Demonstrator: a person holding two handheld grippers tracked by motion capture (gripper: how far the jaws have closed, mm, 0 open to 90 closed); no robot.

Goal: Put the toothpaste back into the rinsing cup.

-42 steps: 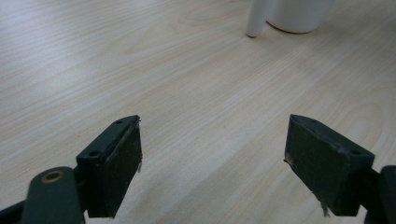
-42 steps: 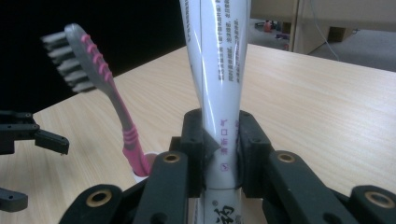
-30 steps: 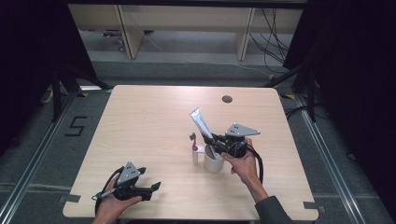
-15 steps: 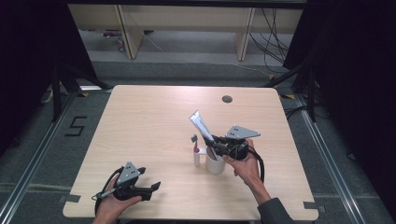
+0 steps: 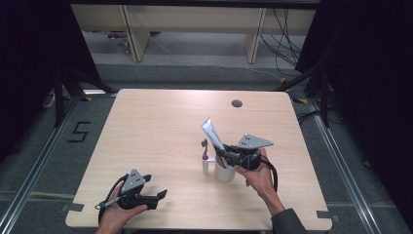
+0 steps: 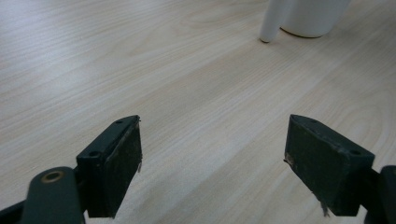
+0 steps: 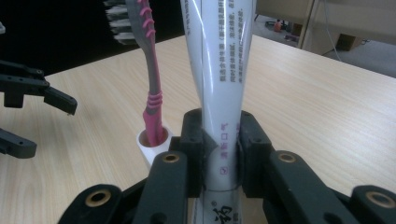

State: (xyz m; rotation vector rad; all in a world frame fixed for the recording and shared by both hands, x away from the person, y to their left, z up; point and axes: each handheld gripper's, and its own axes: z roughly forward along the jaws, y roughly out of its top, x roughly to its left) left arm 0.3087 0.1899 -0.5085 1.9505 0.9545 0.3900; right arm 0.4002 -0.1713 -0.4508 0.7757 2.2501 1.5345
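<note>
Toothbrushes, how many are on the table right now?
1. A pink and grey toothbrush stands upright in the small white holder beside the white cup, left of the toothpaste tube gripped by the right gripper. The cup's inside isn't visible.

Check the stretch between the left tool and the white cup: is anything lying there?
Nothing: bare wood of the table runs from the open left tool to the white cup and its toothbrush holder, seen in the left gripper view.
</note>
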